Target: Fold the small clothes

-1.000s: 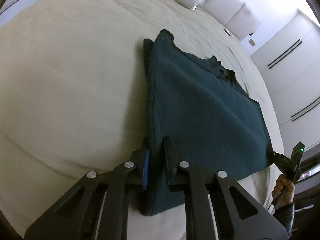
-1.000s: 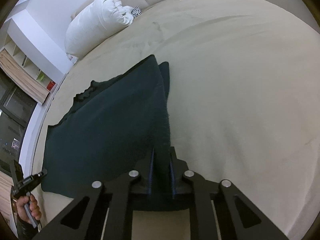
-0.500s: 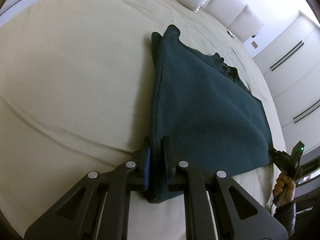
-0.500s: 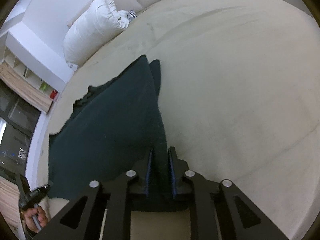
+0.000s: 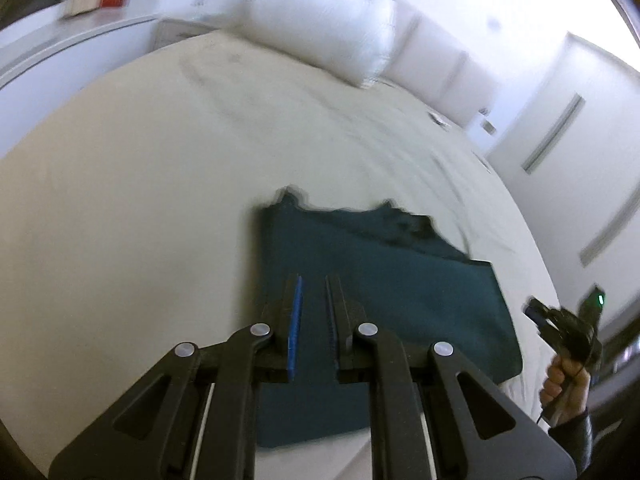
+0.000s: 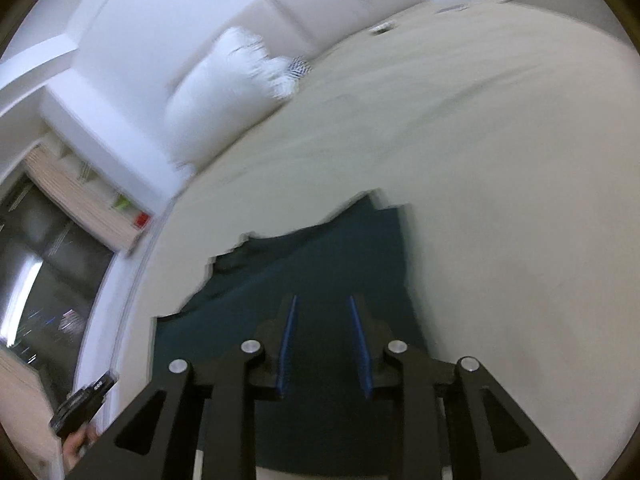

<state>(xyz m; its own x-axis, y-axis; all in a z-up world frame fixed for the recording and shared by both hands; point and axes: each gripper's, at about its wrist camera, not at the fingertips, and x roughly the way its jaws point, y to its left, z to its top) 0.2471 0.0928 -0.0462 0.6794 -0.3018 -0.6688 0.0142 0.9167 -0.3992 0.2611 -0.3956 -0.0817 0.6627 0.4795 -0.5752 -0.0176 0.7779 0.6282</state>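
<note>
Left claw: my left gripper (image 5: 313, 280) stands with a narrow gap between its blue-padded fingers; nothing is between them, and the cloth shows through the gap.
Right claw: my right gripper (image 6: 322, 299) is parted wider, also with nothing held; in the left wrist view it appears at the right edge of the frame (image 5: 534, 307), apart from the cloth.
Garment: the dark teal garment (image 5: 384, 280) lies flat on the bed, in the lower middle of both frames (image 6: 320, 256); its far edge is uneven and bunched.
Bed: the cream bedsheet (image 5: 140, 208) fills most of each frame around the garment.
Pillow: a white pillow (image 5: 320, 40) sits at the upper middle of the left view and at the upper left of the right view (image 6: 224, 96); both are blurred.
</note>
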